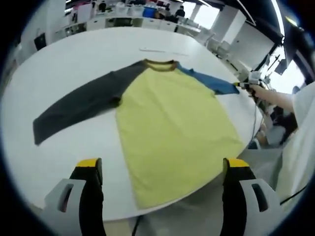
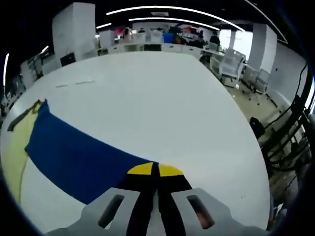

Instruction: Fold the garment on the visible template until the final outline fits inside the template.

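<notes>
The garment [image 1: 172, 128] lies flat on the white table [image 1: 74, 64], collar away from the left gripper [image 1: 162, 169], its long axis running from that collar down to the hem at the near table edge. The right gripper [image 2: 155, 169] has its jaws pressed together on the cuff of the blue sleeve [image 2: 74, 157]; in the left gripper view it sits at that sleeve's far tip, out to the right of the yellow body [image 1: 167, 123]. From that cuff the body lies across and to the left, so the fold-in would travel along the sleeve toward the collar [image 1: 160, 65]. The right gripper is plainly the nearer one for this.

The left gripper is spread wide with nothing between its jaws, hovering off the hem side of the body. The dark grey sleeve [image 1: 74, 110] stretches away to the left of the body, well apart from it. Open white table beyond the collar gives plenty of room. Tight spot: the hem and the body's right edge run close to the table edge. I cannot make out a template outline here.
</notes>
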### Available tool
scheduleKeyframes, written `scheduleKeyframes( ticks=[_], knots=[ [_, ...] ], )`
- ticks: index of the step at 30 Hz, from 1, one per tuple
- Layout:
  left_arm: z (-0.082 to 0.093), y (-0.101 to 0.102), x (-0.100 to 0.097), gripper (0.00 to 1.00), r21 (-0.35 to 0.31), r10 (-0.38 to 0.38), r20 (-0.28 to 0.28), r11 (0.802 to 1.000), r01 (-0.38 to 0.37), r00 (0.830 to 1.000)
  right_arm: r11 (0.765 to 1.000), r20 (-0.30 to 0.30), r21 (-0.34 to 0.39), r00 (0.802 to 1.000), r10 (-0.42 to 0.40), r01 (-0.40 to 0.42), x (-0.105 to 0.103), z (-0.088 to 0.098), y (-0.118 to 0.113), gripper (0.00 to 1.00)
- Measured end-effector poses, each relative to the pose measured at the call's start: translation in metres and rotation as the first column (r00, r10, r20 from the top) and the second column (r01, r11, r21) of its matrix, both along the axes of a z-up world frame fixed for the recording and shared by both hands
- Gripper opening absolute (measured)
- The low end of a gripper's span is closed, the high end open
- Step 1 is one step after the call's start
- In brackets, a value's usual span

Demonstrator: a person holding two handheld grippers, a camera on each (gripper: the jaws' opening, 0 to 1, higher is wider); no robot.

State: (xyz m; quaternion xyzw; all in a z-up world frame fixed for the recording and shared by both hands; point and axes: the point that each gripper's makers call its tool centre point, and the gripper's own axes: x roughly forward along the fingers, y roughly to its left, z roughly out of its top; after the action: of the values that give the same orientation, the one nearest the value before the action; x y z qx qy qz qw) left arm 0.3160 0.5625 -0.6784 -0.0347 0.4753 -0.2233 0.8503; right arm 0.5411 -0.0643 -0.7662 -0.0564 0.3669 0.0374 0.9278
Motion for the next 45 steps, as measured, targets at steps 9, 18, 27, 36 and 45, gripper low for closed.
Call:
scheduleKeyframes(
  ticks=[9,18,27,36,45],
  knots=[
    [0.006,0.003,0.004,0.98,-0.012,0.009,0.025,1.000,-0.009,1.000,0.999,0.013,-0.002,0.999,-0.040,0.040,-0.001,0.020,-0.002,0.02],
    [0.009,0.006,-0.005,0.99,-0.029,-0.014,0.029,0.999,0.015,0.999,0.994,0.017,-0.105,1.000,-0.016,0.018,-0.001,0.043,0.003,0.02],
    [0.022,0.018,-0.009,0.98,-0.079,0.022,0.082,0.997,-0.016,0.996,0.983,0.044,-0.183,0.999,0.004,0.004,0.006,0.085,0.016,0.02],
    [0.033,0.032,-0.016,0.99,-0.091,0.033,0.121,0.996,-0.022,0.992,0.976,0.049,-0.219,0.998,0.036,-0.024,0.002,0.122,0.030,0.02],
    [0.037,0.043,-0.023,0.98,-0.116,0.052,0.146,0.993,-0.035,0.988,0.967,0.065,-0.247,0.995,0.078,-0.059,0.000,0.160,0.052,0.02]
  ],
)
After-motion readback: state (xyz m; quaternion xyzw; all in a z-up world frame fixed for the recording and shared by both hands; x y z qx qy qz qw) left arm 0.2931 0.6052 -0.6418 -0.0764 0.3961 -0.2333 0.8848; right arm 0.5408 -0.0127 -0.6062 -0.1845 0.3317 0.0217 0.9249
